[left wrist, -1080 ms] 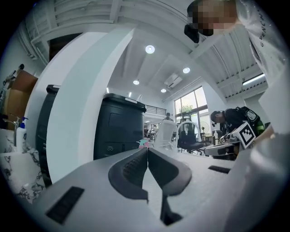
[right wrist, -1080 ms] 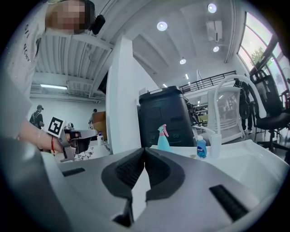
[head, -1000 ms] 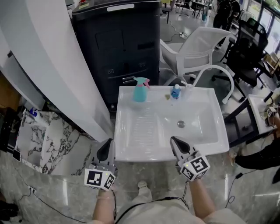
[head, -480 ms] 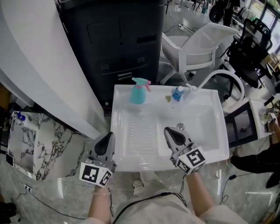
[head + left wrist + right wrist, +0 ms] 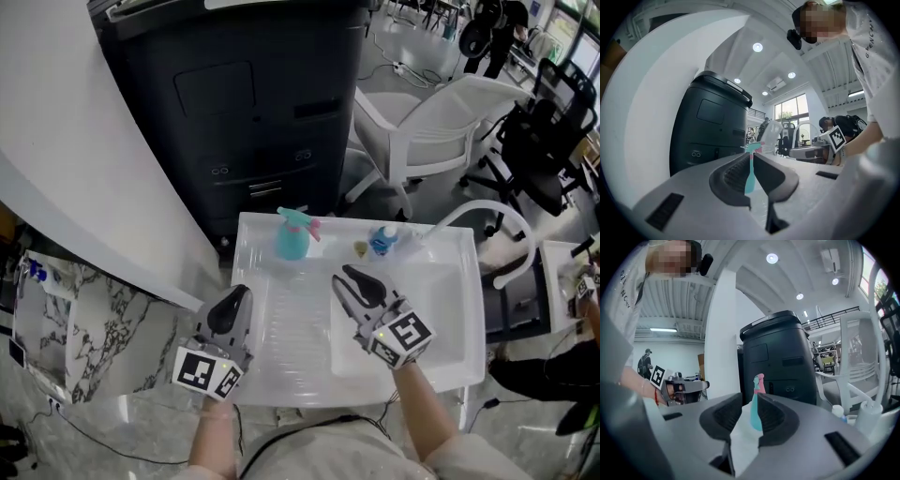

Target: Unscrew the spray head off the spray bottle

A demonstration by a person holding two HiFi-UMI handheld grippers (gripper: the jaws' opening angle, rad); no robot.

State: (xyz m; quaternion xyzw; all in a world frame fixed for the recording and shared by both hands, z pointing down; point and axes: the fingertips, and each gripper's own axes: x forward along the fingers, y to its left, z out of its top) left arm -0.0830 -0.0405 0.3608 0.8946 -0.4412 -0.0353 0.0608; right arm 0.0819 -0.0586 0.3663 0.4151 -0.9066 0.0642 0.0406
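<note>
The spray bottle (image 5: pixel 292 240) stands upright well ahead of both claws, on the back ledge of the white sink (image 5: pixel 281 377), with its pink-and-teal spray head (image 5: pixel 300 221) on top and not yet unscrewed. Neither claw touches it.

The left claw (image 5: pixel 236 298) hangs over the sink's near left edge with its jaws pressed together and nothing in them. The right claw (image 5: pixel 348 278) is over the basin. Its jaws have just been opening and stand a little spread, with nothing between them; the bottle only shows far beyond the gap.

**What could go wrong**
- The bottle looks light and stands free on a narrow ledge. A nudge from the closed left claw could tip it into the basin or off the back.
- The right claw's spread looks small, so it may butt against the spray head rather than slip round it.
- If only the head is gripped and turned, the whole bottle would probably spin with it.
- Pinching the trigger might squirt liquid.
- A small blue-capped bottle (image 5: pixel 380 241) stands ahead of the right claw, just beside its likely path, and could be knocked over.

**Hard to make out**
- The collar where the head meets the body is too small to read.
- I cannot tell how full the bottle is.
- In both gripper views the bottle is only a sliver between the jaws.
- The right claw covers part of the basin floor.
</note>
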